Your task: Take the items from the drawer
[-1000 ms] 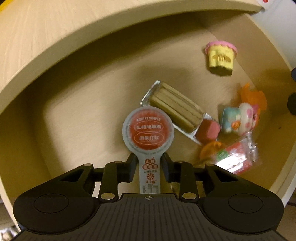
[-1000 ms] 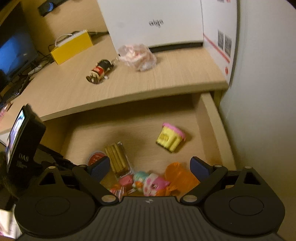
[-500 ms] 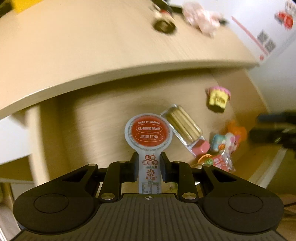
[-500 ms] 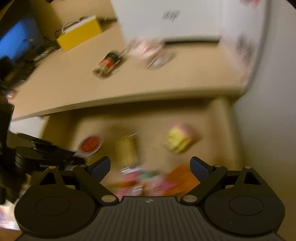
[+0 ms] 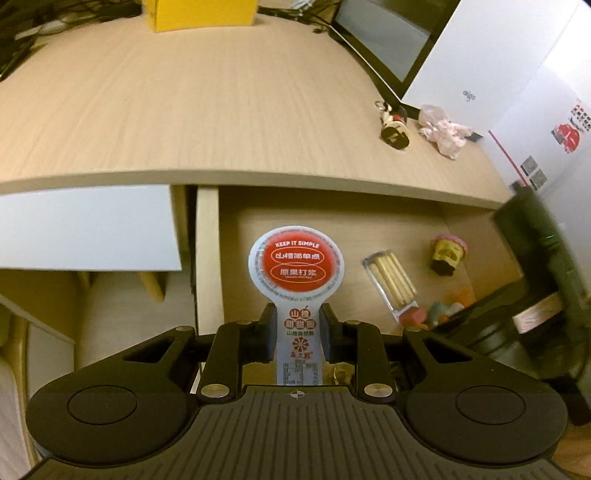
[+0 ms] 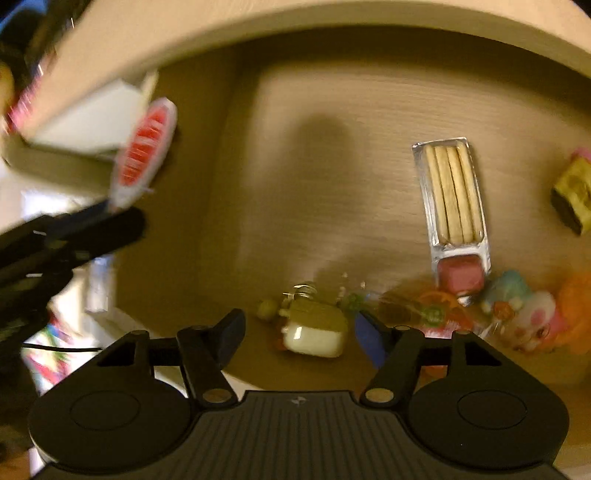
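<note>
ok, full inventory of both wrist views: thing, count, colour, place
round-topped snack pack: 1, red and white, held over drawer
biscuit-stick pack: 1, clear, tan sticks, drawer floor
cupcake toy: 1, yellow and pink, drawer right
earbud case: 1, white and olive, drawer front
plush toy: 1, pink, blue and orange, drawer front right
keychain figure: 1, black, red and white, desktop
crumpled wrapper: 1, pink, desktop
box: 1, yellow, desktop back
left gripper: shut on snack pack
right gripper: jaws just closing, around earbud case, no contact

Your left tool (image 5: 297,334) clamps the stem of a round red-labelled snack pack (image 5: 296,260) above the open drawer (image 5: 236,236). In the drawer lie a biscuit pack (image 5: 391,280) and a yellow toy (image 5: 448,254), under the table (image 5: 184,110) edge.
</note>
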`<act>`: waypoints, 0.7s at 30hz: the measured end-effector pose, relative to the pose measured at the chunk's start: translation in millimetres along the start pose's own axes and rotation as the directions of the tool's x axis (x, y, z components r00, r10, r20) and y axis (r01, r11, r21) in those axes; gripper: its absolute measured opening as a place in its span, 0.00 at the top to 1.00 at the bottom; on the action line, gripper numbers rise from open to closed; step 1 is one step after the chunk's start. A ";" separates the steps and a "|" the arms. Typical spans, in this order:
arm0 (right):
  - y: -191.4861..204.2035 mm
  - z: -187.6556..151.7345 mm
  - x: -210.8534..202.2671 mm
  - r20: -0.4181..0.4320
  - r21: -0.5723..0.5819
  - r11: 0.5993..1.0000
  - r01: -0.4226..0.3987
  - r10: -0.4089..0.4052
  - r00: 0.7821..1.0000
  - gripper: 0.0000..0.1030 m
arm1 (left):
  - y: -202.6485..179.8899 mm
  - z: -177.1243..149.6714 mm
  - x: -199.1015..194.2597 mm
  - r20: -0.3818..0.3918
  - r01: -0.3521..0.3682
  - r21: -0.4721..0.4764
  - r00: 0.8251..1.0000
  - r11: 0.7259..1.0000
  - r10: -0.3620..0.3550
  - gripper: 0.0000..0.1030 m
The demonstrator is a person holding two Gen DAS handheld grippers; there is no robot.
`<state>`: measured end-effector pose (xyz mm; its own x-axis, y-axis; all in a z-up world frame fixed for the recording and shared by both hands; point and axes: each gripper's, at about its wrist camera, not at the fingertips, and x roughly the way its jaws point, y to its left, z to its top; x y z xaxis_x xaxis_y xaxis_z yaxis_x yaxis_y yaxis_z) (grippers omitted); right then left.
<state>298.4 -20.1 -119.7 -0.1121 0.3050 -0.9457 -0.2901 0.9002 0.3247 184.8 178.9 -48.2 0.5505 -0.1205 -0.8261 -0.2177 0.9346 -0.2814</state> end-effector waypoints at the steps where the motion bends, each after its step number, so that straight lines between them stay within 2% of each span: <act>1: 1.1 -0.6 3.1 -0.011 -0.012 1.000 0.006 -0.006 1.000 0.50 | -0.5 -2.7 -0.8 0.001 -0.001 -0.002 1.000 1.000 0.001 0.74; 2: 1.0 -2.2 4.7 -0.018 -0.015 1.000 0.005 -0.006 1.000 0.60 | -0.4 -5.1 -2.7 0.000 -0.003 -0.001 1.000 1.000 0.003 0.74; 3: 0.2 -4.6 3.7 -0.012 -0.013 1.000 0.002 -0.002 1.000 0.63 | 0.7 -7.7 -5.0 0.000 -0.006 0.000 1.000 1.000 0.006 0.74; 8: -5.0 -26.1 -20.0 0.107 -0.028 1.000 0.009 -0.006 0.994 0.63 | -9.0 -14.3 -11.3 0.000 -0.023 0.051 1.000 0.998 0.023 0.74; 13: -25.0 -47.6 -51.0 0.236 0.020 1.000 0.024 -0.028 0.971 0.63 | -22.5 -17.5 -12.8 -0.007 -0.014 0.081 1.000 0.997 0.014 0.74; 17: -46.7 -48.8 -67.2 0.311 0.090 0.992 0.086 -0.110 0.944 0.63 | -29.0 -20.2 -11.2 -0.013 0.001 0.083 1.000 0.997 0.000 0.74; 21: -76.7 -48.4 -73.6 0.332 0.140 0.979 0.147 -0.186 0.925 0.61 | -31.2 -21.8 -8.3 -0.018 0.016 0.072 1.000 0.997 -0.015 0.74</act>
<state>282.8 -126.6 -74.4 0.2655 0.2175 -0.9392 -0.1669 0.9699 0.1774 169.4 143.5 -43.2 0.5388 -0.1408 -0.8306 -0.1503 0.9541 -0.2592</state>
